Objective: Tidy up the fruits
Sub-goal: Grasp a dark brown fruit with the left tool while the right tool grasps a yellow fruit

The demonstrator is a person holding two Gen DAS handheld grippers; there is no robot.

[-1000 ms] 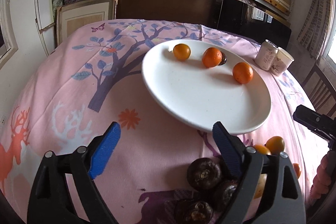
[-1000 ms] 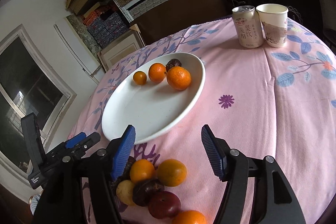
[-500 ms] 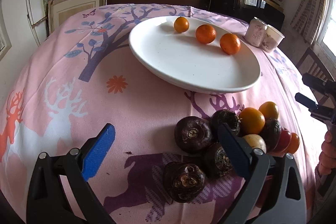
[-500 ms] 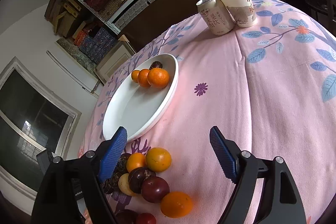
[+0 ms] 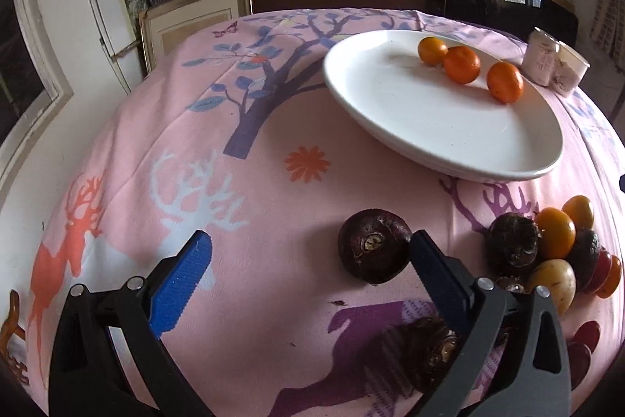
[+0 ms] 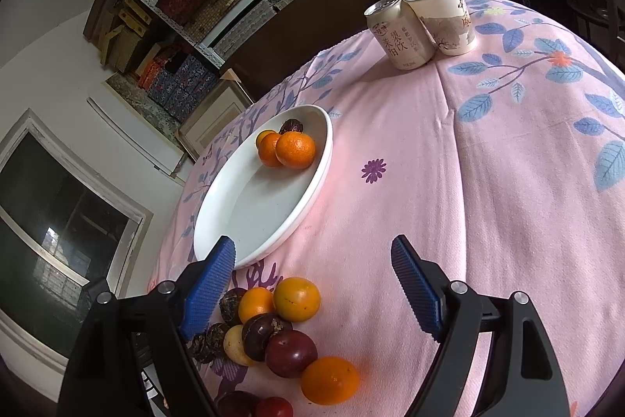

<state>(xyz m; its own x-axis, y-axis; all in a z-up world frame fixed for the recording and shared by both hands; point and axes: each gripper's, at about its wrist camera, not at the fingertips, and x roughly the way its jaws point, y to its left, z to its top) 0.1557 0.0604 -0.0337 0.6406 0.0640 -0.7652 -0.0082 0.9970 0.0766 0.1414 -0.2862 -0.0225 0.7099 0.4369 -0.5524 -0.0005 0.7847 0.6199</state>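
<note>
L gripper (image 5: 308, 262) jaws just widened, nothing gripped; dark fruit (image 5: 374, 245) at its 1 o'clock, maybe touching pad. R gripper (image 6: 312, 268) wide, empty; fruit pile (image 6: 273, 331) at 7; plate (image 6: 250, 213) at 11.

Soft daylight, sharp centres; fisheye bends and darkens edges; faint shadows lie under the plate (image 5: 461, 159).

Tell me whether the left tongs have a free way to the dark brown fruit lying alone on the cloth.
Probably yes. The left tongs are open and empty, and the dark brown fruit lies apart from the fruit pile, just ahead beside the right-hand finger. Only bare tablecloth lies between the fingers.
</note>
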